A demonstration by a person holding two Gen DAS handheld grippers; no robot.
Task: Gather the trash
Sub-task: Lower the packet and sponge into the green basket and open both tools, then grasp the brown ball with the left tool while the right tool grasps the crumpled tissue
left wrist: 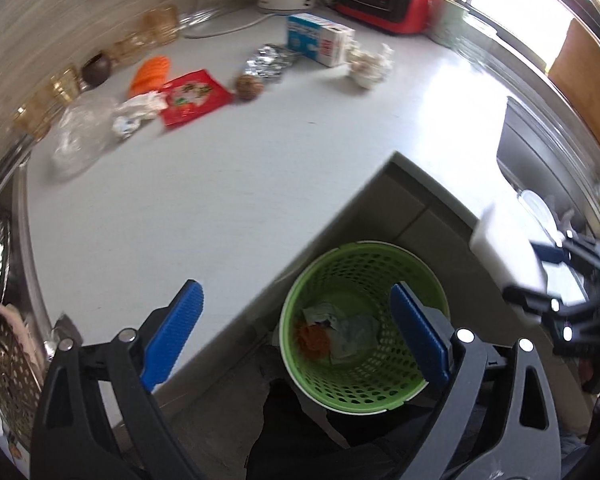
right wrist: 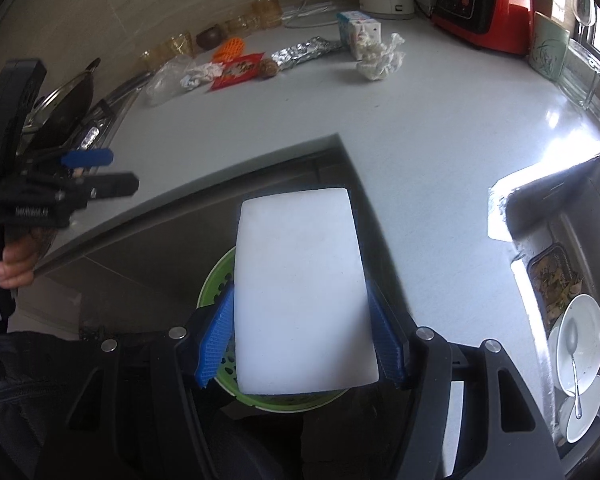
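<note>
Jaws of left gripper (left wrist: pixel 296 338) gape empty over green basket (left wrist: pixel 364 400); right gripper (right wrist: pixel 304 344) clamps white block (right wrist: pixel 300 292).

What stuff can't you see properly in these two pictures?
- Bin contents: in the right wrist view the white block held in the right tongs covers almost all of it.
- Trash in the bin: left wrist view, crumpled and blurred, type unclear.
- Carton print: too small and blurred in both views.
- Pan: cut off by the left wrist view's edge.
- Sink dishes: partly cut off at the right wrist view's edge.
</note>
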